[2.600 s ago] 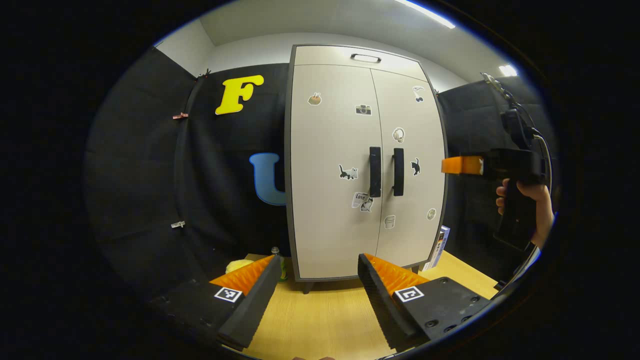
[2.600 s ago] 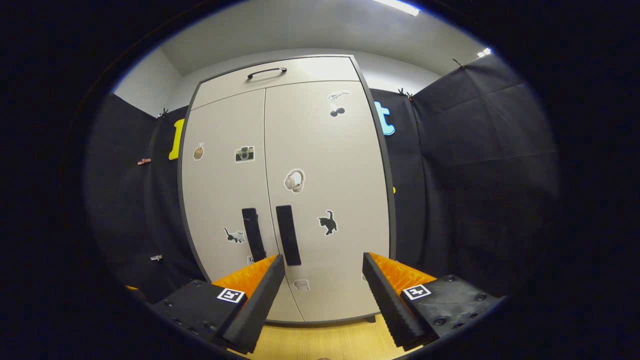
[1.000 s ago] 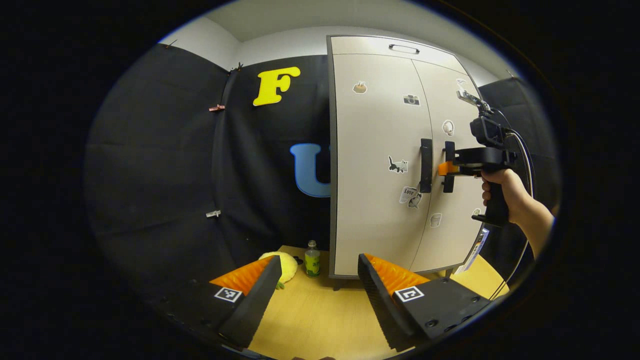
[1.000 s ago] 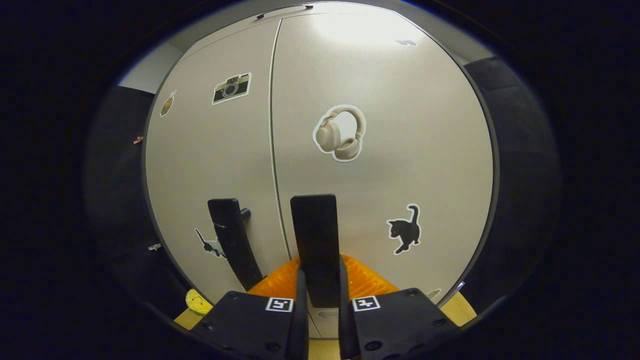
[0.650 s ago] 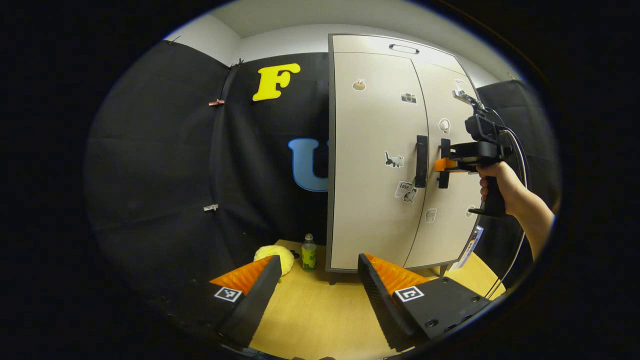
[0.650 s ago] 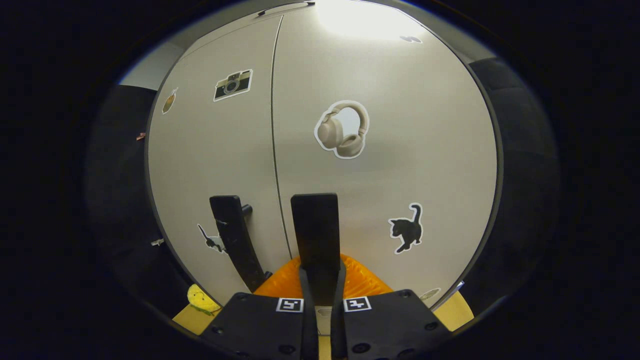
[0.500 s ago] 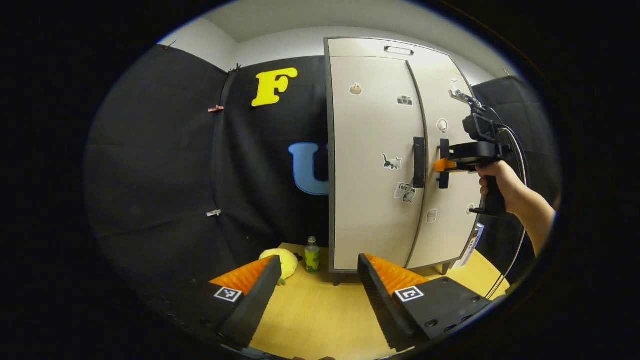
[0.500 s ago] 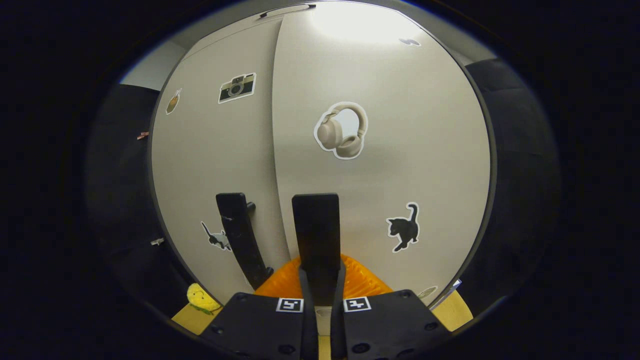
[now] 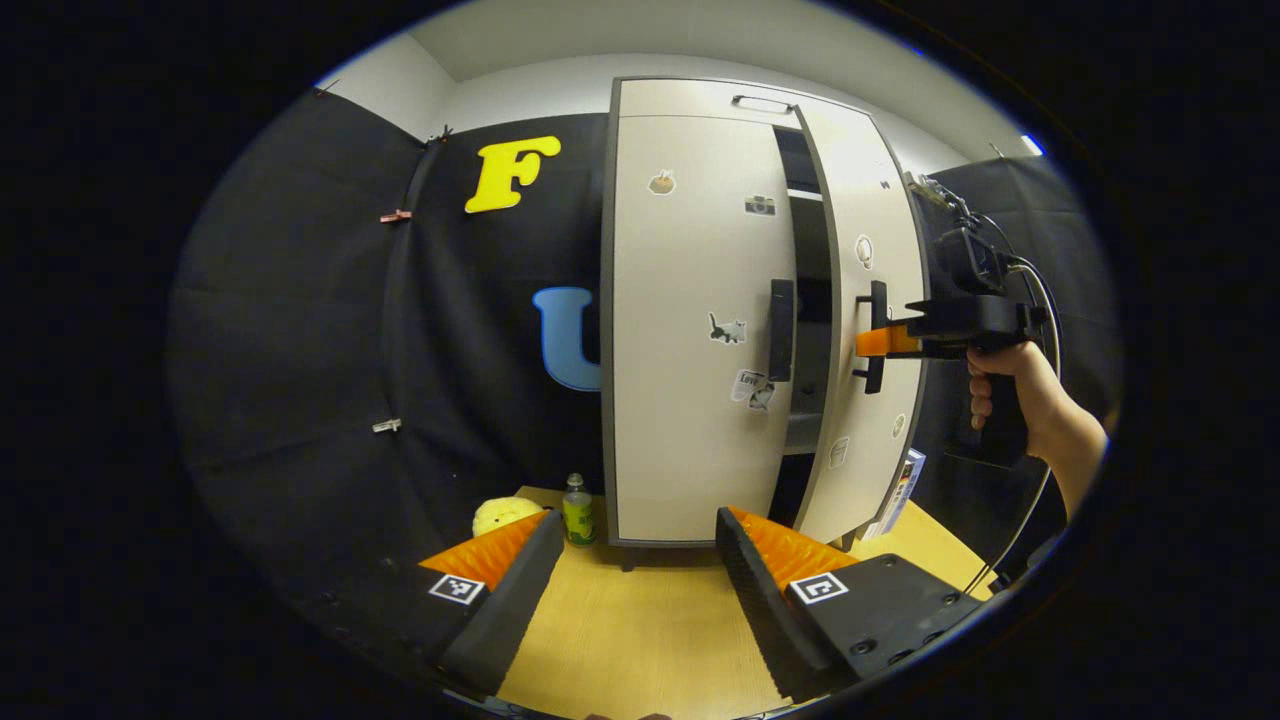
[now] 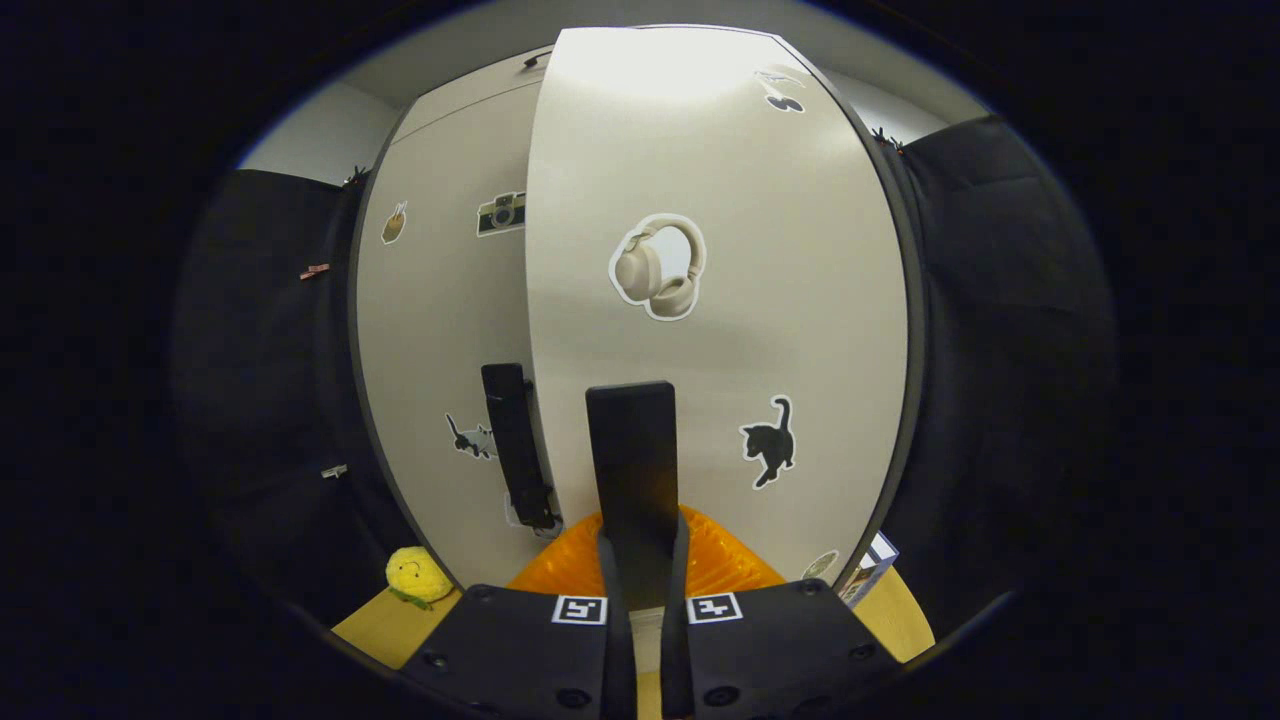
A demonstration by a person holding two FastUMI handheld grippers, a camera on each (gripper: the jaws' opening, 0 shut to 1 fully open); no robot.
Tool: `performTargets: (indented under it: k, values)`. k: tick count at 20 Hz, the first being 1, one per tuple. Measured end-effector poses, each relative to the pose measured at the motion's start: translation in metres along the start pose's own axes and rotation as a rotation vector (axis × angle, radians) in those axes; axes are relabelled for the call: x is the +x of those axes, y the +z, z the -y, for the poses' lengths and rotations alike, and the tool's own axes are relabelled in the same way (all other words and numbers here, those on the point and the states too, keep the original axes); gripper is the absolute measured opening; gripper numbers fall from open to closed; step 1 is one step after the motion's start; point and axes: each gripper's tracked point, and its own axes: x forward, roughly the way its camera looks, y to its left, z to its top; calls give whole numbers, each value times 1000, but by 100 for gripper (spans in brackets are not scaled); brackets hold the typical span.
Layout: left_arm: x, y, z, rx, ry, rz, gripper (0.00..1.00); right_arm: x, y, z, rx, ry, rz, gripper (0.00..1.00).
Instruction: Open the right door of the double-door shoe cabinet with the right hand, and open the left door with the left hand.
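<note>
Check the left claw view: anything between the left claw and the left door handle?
Nothing in the way. In the left claw view the open left claw hangs over bare table, the left door handle beyond it with only air between.

The left gripper view faces the shoe cabinet (image 9: 700, 330) from farther back (slightly leftward). The right gripper view sits close. Both share its doors.

Readable: the word "Love" on a small white sticker (image 9: 748, 384) low on the beige cabinet's closed left door (image 9: 690, 330).
</note>
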Motion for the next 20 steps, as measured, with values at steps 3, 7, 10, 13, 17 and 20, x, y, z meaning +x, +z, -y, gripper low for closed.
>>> performTargets:
  k: [3, 7, 10, 13, 17, 20]
  values:
    - [10, 1, 15, 12, -26, 1, 95, -14, -1, 7, -13, 13, 6, 14]
    - [18, 9, 39, -8, -60, 11, 95, -32, -1, 20, -4, 23, 20, 14]
    - [23, 14, 55, 4, -85, 20, 95, -44, 0, 31, -3, 21, 39, 13]
    - [26, 15, 73, 11, -112, 21, 95, -55, 1, 44, -10, 9, 34, 13]
    - [30, 14, 93, 13, -136, 20, 95, -65, 1, 61, -10, -14, 52, 13]
    - [29, 14, 106, 12, -161, 18, 95, -72, 2, 75, -24, -47, 46, 12]
